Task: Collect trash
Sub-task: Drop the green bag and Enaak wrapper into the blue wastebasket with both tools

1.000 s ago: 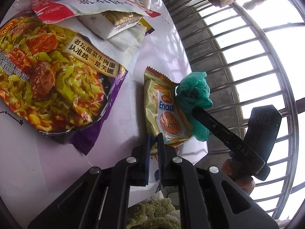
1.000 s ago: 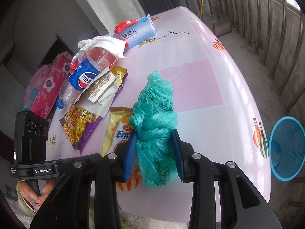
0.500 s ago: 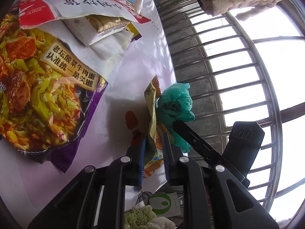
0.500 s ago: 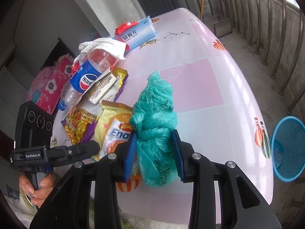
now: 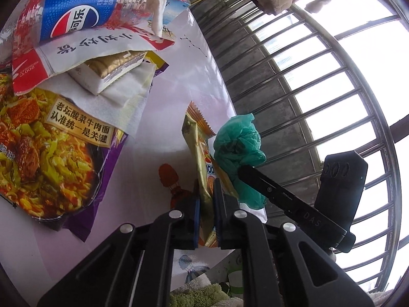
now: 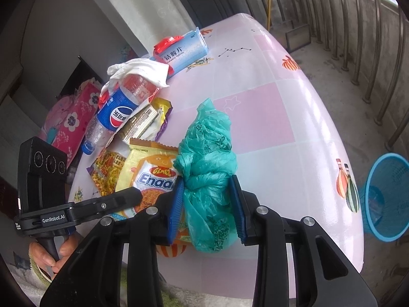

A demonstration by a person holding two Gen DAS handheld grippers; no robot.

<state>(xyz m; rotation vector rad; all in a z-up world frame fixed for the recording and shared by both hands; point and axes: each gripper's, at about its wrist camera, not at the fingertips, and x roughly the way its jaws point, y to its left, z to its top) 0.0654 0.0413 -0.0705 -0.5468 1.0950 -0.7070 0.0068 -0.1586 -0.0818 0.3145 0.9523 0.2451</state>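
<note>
My left gripper (image 5: 205,204) is shut on a yellow Enaak snack packet (image 5: 198,148) and holds it on edge, lifted off the pink table (image 5: 163,117). The packet also shows in the right wrist view (image 6: 150,171). My right gripper (image 6: 207,204) is shut on a crumpled green plastic bag (image 6: 207,158), held above the table (image 6: 268,117) right beside the packet. The bag also shows in the left wrist view (image 5: 237,148).
A trash pile lies at the table's left: a purple noodle wrapper (image 5: 48,153), a Pepsi bottle (image 6: 117,112), a white cloth (image 6: 143,69), a blue tablet box (image 6: 181,50). A blue mesh bin (image 6: 386,199) stands on the floor at right, by the balcony railing (image 6: 358,25).
My left gripper has closed on the snack packet and lifted it off the table onto its edge. My right gripper has kept hold of the green bag, nearly still.
</note>
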